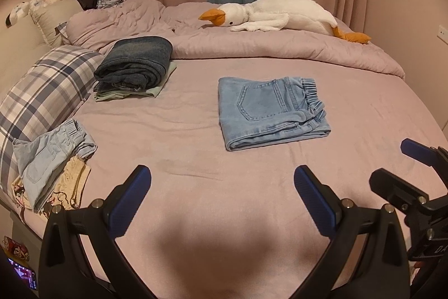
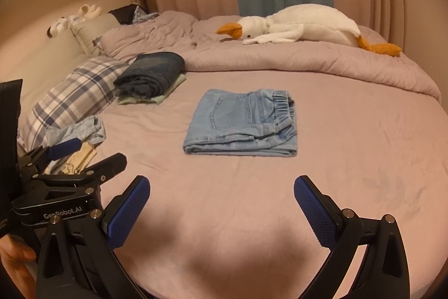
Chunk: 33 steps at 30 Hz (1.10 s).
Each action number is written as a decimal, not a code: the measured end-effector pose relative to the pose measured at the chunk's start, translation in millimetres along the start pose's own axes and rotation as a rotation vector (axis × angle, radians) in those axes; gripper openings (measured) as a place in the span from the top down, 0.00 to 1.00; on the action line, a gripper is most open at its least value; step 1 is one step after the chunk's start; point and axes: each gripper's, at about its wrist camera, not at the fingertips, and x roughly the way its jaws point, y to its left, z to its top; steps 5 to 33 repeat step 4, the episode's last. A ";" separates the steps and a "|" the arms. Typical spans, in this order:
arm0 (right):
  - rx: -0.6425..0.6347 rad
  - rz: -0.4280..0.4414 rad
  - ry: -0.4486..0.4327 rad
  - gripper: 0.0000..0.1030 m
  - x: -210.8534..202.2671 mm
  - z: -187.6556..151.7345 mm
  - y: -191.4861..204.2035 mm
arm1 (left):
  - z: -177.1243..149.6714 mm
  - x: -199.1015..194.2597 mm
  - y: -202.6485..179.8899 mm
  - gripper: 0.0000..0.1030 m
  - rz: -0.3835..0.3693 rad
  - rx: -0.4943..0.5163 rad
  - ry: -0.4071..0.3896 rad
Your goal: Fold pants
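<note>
Pants [image 1: 273,111] are lying folded flat on the bed [image 1: 196,164], ahead of both grippers and touching neither; their long axis is running left to right, with the elastic waistband pointing right and the folded edge facing the grippers. The left gripper [image 1: 222,181] is hovering with its fingers spread apart, gripping nothing, and the right gripper [image 2: 221,191] is likewise gaping wide and empty. The right wrist view is showing a hand [image 2: 15,262] at its lower left, which the left view is not. Bare sheet is lying open all around the pants. A stack of folded clothes [image 1: 134,66] is sitting well ahead to the left.
</note>
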 end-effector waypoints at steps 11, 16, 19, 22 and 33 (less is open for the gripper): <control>-0.004 0.004 0.002 0.01 1.1 0.4 1.5 | 1.6 -0.2 -1.5 0.01 -0.003 0.002 0.000; -0.004 0.004 0.002 0.01 1.1 0.4 1.5 | 1.6 -0.2 -1.5 0.01 -0.003 0.002 0.000; -0.004 0.004 0.002 0.01 1.1 0.4 1.5 | 1.6 -0.2 -1.5 0.01 -0.003 0.002 0.000; -0.004 0.004 0.002 0.01 1.1 0.4 1.5 | 1.6 -0.2 -1.5 0.01 -0.003 0.002 0.000; -0.004 0.004 0.002 0.01 1.1 0.4 1.5 | 1.6 -0.2 -1.5 0.01 -0.003 0.002 0.000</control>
